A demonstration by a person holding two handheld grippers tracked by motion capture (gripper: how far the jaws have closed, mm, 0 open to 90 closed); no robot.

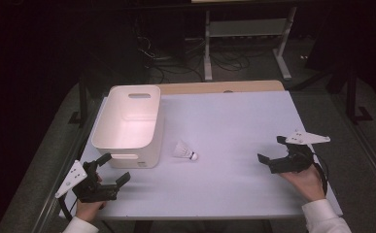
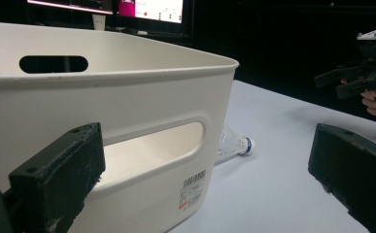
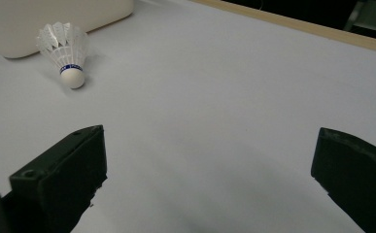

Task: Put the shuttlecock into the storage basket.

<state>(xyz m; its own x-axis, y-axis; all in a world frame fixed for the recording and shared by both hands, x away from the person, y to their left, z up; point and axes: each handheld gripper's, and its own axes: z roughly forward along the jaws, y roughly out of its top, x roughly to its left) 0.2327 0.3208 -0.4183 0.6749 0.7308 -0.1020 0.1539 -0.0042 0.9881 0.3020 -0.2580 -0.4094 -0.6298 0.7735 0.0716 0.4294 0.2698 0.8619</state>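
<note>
Lying on its side on the white table (image 1: 234,145), the shuttlecock (image 1: 185,151) rests just beside the white bin (image 1: 127,124), near that bin's front right corner. Its long axis runs across the table, feather skirt toward the bin, cork toward the right tongs (image 1: 269,151). Right tongs stand wide apart, holding nothing; the shuttlecock lies ahead and to their left, well apart. Left tongs (image 1: 116,168) also gape empty, close to the bin's front wall; judged about as near. From the left gripper view the bin corner hides most of the skirt. Whether skirt touches bin cannot be told.
</note>
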